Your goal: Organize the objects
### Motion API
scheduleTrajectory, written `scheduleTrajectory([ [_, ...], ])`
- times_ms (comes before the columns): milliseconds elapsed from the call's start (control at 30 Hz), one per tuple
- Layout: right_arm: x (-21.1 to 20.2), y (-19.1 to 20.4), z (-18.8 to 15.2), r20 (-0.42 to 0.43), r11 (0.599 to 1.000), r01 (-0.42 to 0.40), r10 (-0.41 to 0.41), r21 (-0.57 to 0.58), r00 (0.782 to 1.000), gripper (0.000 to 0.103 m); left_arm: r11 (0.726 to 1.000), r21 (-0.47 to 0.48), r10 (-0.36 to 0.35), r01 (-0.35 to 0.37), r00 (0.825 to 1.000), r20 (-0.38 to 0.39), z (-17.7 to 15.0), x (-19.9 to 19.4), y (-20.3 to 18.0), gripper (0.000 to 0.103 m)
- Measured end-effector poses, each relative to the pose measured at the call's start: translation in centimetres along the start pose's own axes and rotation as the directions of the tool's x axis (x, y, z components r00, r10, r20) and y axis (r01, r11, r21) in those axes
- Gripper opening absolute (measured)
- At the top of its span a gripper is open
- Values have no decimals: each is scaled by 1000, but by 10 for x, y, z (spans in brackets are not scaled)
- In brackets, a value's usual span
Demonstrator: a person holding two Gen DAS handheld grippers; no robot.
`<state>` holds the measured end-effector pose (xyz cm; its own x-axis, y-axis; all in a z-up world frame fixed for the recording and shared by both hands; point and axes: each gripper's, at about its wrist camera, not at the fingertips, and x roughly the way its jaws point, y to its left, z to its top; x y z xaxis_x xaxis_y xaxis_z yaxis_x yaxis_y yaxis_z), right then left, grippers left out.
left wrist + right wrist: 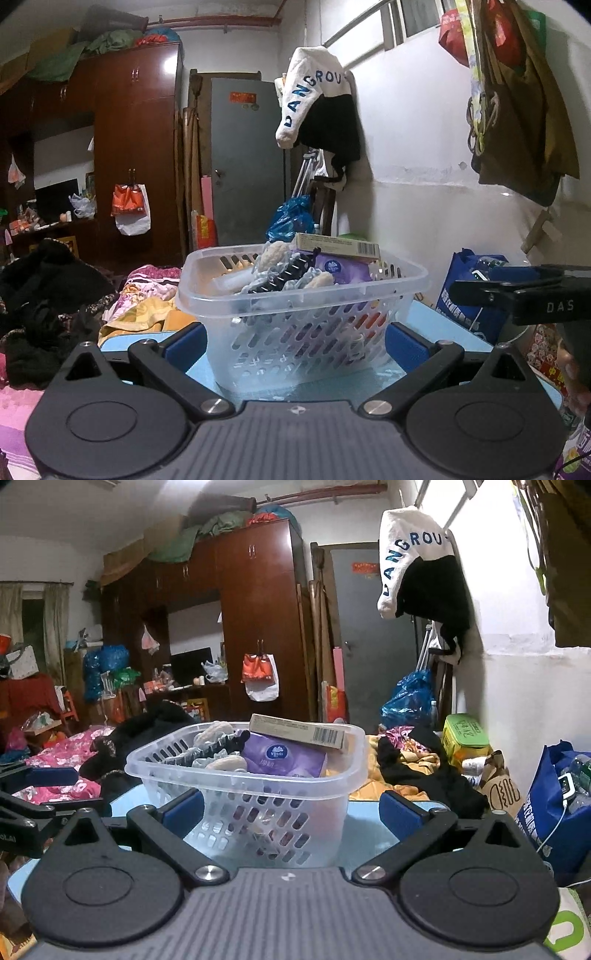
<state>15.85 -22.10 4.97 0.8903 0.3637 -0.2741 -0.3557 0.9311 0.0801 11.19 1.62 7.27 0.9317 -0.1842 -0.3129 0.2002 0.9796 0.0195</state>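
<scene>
Both the left gripper (295, 343) and right gripper (291, 812) are being held wide, gripping nothing. Just beyond, the clear slotted basket (306, 295) is sitting on the blue table (443, 325), loaded with a purple tissue pack (282, 757) and a flat box (299, 731). It is being judged light, flexible and slick; the thick rim looks the best hold.

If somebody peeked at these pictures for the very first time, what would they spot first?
Probably the see-through plastic basket in the middle, standing on the light blue table and heaped with things: a purple tissue pack with a long box lying on top. Both open grippers point at it, and a white hoodie hangs on the wall behind.
</scene>
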Motion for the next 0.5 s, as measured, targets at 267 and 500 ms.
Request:
scheduleTrajectory([
  [267, 3, 0, -4, -12, 1000, 2, -2, -15, 1000, 103, 1000, 8, 15, -15, 1000, -9, -1, 1, -4, 103],
  [500, 1, 0, -5, -9, 1000, 2, -2, -19, 1000, 103, 1000, 1, 15, -15, 1000, -9, -3, 2, -3, 103],
])
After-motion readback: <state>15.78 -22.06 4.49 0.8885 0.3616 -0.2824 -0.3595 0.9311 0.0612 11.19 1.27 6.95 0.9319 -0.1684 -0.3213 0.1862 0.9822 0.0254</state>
